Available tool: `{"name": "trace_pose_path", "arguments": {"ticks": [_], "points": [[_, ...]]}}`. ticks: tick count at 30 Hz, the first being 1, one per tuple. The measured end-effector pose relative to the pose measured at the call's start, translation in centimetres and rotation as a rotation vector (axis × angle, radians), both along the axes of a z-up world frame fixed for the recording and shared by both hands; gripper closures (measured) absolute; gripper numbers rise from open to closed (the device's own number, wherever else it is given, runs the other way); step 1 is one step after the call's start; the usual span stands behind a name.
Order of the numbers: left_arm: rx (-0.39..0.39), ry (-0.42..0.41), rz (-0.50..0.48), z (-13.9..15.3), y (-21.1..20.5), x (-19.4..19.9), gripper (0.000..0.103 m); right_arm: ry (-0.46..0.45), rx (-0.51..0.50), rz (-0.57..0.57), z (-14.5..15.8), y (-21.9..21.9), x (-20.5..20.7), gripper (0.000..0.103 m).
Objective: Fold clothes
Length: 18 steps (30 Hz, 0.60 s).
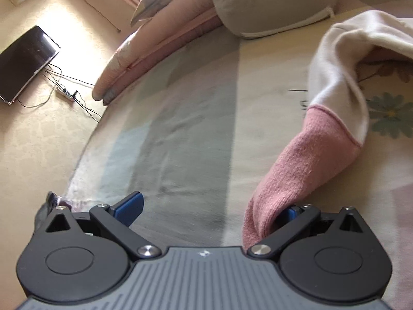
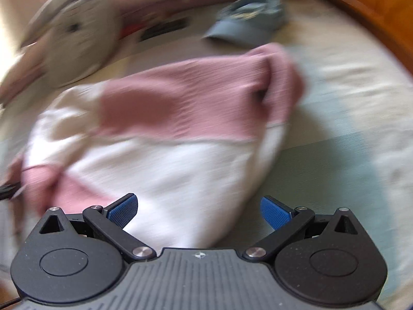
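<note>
A pink and white sweater (image 2: 180, 134) lies crumpled on the striped bed sheet (image 1: 185, 129). In the left wrist view its white sleeve (image 1: 335, 77) runs down into a pink cuff (image 1: 296, 170). The cuff's end drapes against the right finger of my left gripper (image 1: 209, 210), whose jaws stand wide open over the sheet. The right wrist view is blurred. My right gripper (image 2: 198, 211) is open, its blue pads (image 2: 124, 210) set on either side of the sweater's white lower edge. The sweater's pink upper part bunches toward the far right.
A grey pillow (image 1: 271, 5) and a folded pink quilt (image 1: 155, 44) lie at the bed's far end. A blue cap (image 2: 247, 23) sits beyond the sweater near the wooden bed frame (image 2: 374, 7). A TV (image 1: 25, 62) and power strip (image 1: 65, 94) are on the floor left of the bed.
</note>
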<state>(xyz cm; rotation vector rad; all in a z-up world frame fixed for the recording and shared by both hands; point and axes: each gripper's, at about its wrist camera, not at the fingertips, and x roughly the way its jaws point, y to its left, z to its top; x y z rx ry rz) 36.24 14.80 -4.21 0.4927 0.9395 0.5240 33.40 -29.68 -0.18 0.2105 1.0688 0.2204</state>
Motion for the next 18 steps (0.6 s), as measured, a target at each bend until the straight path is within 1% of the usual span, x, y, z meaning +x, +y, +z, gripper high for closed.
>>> {"name": "trace_pose_path", "arguments": {"ticks": [3,6,9,13,15,18], "points": [[0.013,-0.002,-0.006,-0.2,0.7,0.6,0.001,0.032,0.077,0.120,0.9,3.1,-0.3,0.000],[0.015,-0.008,-0.011,-0.2,1.5,1.1,0.001,0.040,0.126,0.255,2.5,6.6,-0.7,0.000],[0.023,-0.029,-0.004,0.0,2.3,1.3,0.002,0.004,0.100,0.352,4.0,10.0,-1.2,0.000],[0.047,-0.061,0.009,0.5,3.8,1.6,0.002,-0.022,0.051,0.395,4.8,12.7,-1.6,0.000],[0.068,-0.074,0.016,0.7,4.7,2.0,0.003,-0.018,0.045,0.390,4.6,12.9,-1.5,0.000],[0.105,-0.108,0.035,1.4,6.3,2.8,0.005,-0.008,0.028,0.349,4.4,12.9,-1.2,0.000]]}}
